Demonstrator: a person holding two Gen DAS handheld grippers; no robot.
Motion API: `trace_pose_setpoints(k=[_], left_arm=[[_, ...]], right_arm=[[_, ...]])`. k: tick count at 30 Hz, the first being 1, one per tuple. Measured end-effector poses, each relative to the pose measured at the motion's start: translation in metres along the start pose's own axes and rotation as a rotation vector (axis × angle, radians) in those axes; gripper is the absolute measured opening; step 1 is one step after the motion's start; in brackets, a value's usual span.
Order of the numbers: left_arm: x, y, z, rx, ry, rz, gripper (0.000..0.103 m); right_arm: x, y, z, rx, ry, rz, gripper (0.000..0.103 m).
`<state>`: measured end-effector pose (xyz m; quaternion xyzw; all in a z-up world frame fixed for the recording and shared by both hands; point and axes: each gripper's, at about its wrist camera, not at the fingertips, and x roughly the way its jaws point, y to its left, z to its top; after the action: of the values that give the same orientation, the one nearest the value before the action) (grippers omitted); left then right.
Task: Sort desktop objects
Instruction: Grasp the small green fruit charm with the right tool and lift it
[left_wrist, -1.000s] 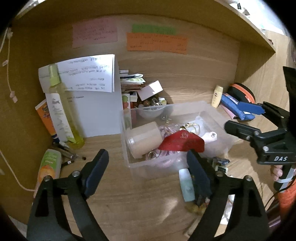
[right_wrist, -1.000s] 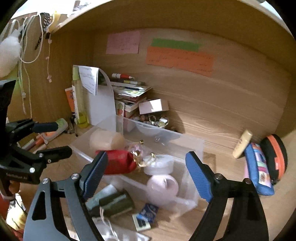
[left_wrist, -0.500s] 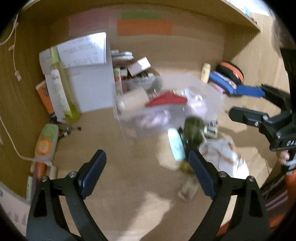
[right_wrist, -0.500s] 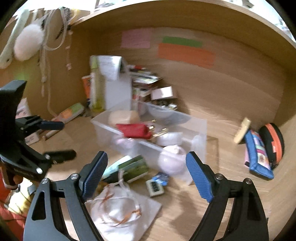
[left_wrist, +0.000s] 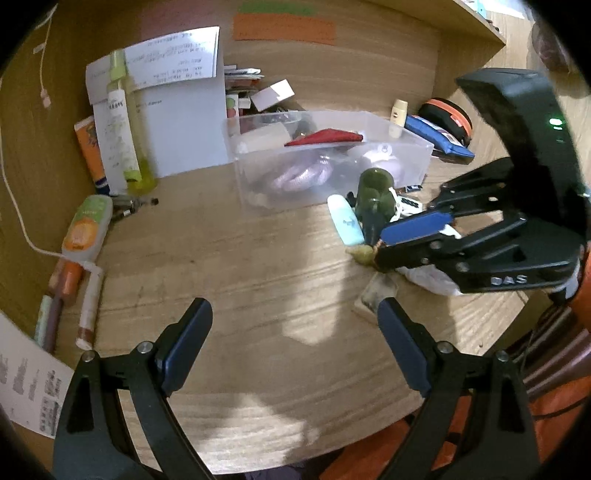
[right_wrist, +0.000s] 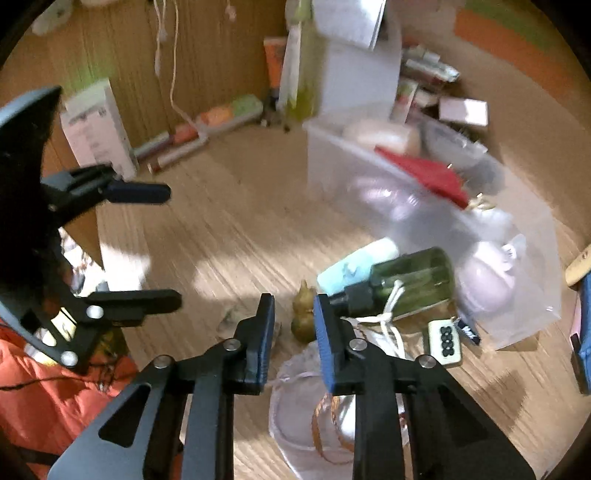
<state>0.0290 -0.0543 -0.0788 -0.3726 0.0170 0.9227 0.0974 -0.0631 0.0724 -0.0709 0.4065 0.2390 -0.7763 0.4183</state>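
Observation:
A clear plastic bin (left_wrist: 332, 162) holds a red pouch (left_wrist: 325, 136), a beige roll and pale purple items; it also shows in the right wrist view (right_wrist: 443, 221). In front of it lie a dark green bottle (right_wrist: 410, 284), a light blue tube (right_wrist: 354, 267) and a small olive gourd figure (right_wrist: 303, 314). My right gripper (right_wrist: 293, 325) hangs over the gourd with its jaws narrowed to a small gap, nothing visibly clamped. My left gripper (left_wrist: 295, 339) is open and empty above bare desk.
A white drawstring bag (right_wrist: 314, 417) lies under the right gripper, a small tile (right_wrist: 445, 343) beside it. A tall yellow bottle (left_wrist: 125, 125), papers and tubes (left_wrist: 86, 229) line the left wall. Blue and orange pouches (left_wrist: 439, 136) sit at the right.
Both grippers have pulled back and down from the bin. The right gripper's jaws have closed from wide open to a narrow gap and now hover over the gourd.

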Motion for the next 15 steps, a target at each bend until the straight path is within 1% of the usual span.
trace_pose_setpoints(k=[5, 11, 13, 15], left_arm=[[0.007, 0.000, -0.007, -0.003, 0.015, -0.033, 0.092], [0.017, -0.002, -0.007, 0.011, 0.024, -0.078, 0.092], [0.019, -0.003, -0.007, 0.022, 0.026, -0.085, 0.092], [0.020, -0.004, -0.007, 0.027, 0.026, -0.089, 0.092]], right_arm=[[0.015, 0.001, 0.005, -0.030, 0.113, -0.015, 0.019], [0.021, 0.001, 0.017, -0.057, 0.165, -0.028, 0.019], [0.024, 0.001, 0.020, -0.068, 0.179, -0.039, 0.019], [0.030, -0.001, 0.024, -0.070, 0.206, -0.030, 0.019]])
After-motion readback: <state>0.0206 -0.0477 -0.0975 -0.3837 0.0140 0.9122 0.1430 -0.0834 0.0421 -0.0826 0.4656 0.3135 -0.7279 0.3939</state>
